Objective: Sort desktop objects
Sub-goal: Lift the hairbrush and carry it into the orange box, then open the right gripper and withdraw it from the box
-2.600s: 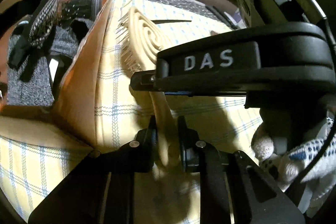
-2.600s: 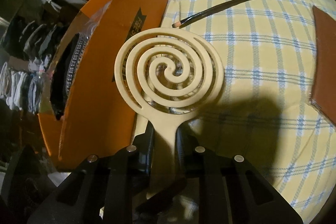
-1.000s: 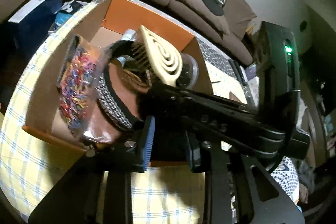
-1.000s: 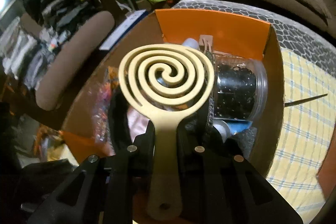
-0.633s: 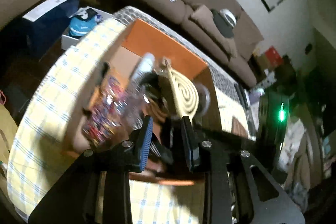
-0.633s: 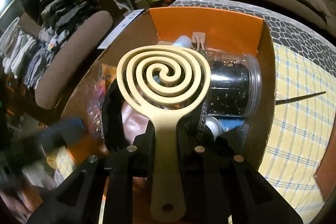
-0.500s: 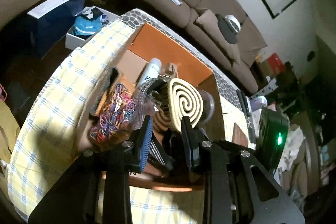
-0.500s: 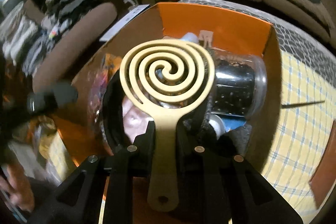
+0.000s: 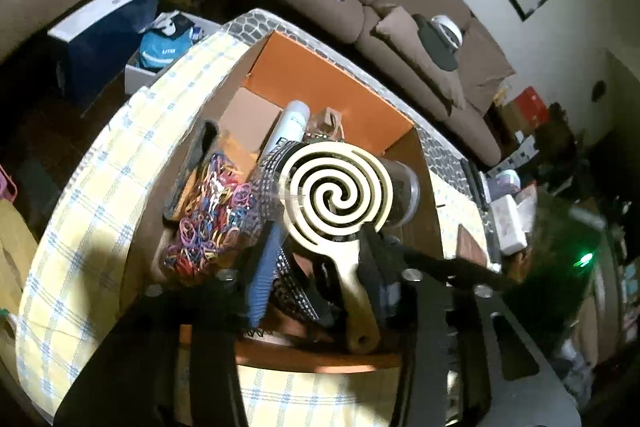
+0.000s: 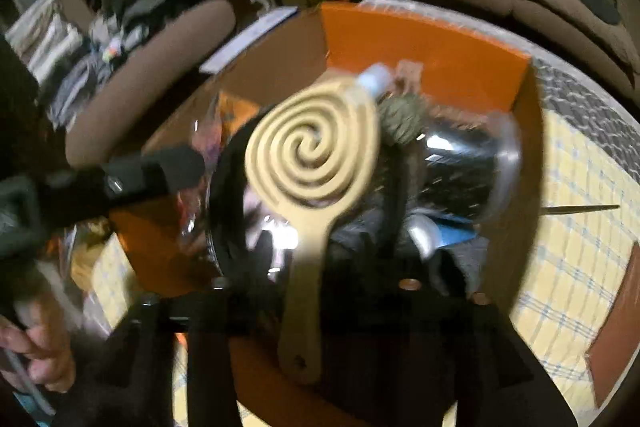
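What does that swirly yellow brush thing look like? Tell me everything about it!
The swirly brush is cream-yellow and looks like plastic. Its round head is cut into one big spiral with gaps showing through, and a flat handle ends in a small hanging hole. It tilts over the orange box, above the stuff packed inside, head toward the far wall. The right gripper, whose jaws are opening, has the handle between its fingers without squeezing it. The right view is blurred, so what it touches underneath is unclear.

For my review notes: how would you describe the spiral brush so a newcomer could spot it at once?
Find the orange box on the checked tablecloth. Over its contents, right of the bag of coloured rubber bands, lies the spiral brush. It alone is cream, with a flat coiled head and a straight handle.
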`<state>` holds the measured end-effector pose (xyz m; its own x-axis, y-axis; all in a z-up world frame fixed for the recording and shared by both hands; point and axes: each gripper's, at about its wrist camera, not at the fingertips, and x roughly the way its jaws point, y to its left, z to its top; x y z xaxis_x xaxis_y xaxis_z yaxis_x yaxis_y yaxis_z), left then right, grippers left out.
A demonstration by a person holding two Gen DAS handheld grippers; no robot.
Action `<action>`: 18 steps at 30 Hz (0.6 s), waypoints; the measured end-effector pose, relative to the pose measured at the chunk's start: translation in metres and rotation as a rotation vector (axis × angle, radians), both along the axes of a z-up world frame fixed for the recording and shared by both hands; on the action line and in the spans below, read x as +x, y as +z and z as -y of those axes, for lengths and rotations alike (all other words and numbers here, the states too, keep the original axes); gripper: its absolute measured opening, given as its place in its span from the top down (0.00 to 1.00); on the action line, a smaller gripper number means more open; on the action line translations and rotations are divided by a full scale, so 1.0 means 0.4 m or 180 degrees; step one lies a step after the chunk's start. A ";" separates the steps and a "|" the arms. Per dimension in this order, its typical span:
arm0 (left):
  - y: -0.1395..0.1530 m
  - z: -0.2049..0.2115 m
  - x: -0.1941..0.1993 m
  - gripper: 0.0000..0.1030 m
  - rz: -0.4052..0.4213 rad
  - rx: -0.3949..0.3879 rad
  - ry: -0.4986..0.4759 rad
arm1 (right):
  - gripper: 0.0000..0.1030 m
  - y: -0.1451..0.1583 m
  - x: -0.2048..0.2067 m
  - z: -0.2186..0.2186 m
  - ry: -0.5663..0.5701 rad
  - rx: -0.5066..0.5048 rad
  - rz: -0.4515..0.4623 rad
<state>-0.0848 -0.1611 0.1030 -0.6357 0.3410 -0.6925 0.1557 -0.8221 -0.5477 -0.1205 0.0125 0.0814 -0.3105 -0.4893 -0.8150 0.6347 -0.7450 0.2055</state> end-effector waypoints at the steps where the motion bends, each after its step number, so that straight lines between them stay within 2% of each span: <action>1: 0.003 -0.003 0.000 0.55 -0.0011 -0.0027 -0.0004 | 0.45 0.010 -0.002 -0.012 -0.0044 -0.0028 -0.0018; 4: 0.009 -0.016 -0.004 0.51 -0.0033 -0.0160 -0.0040 | 0.39 0.028 -0.012 -0.056 -0.0250 -0.0045 -0.0065; 8: 0.016 -0.044 -0.007 0.38 -0.0061 -0.0350 -0.0114 | 0.30 0.033 -0.022 -0.085 -0.0391 -0.0015 -0.0103; 12: 0.023 -0.077 -0.012 0.26 -0.0092 -0.0524 -0.0183 | 0.25 0.039 -0.013 -0.100 -0.0386 -0.0032 -0.0153; 14: 0.028 -0.093 -0.013 0.23 -0.0124 -0.0582 -0.0230 | 0.23 0.046 -0.008 -0.100 -0.0342 -0.0017 -0.0229; 15: 0.031 -0.103 -0.013 0.23 -0.0131 -0.0622 -0.0255 | 0.17 0.048 -0.006 -0.101 -0.0355 0.0025 -0.0276; 16: 0.034 -0.116 -0.014 0.23 -0.0140 -0.0676 -0.0287 | 0.16 0.050 -0.004 -0.103 -0.0371 0.0062 -0.0318; 18: 0.036 -0.133 -0.014 0.15 -0.0162 -0.0760 -0.0322 | 0.16 0.056 -0.005 -0.120 -0.0409 0.0043 -0.0344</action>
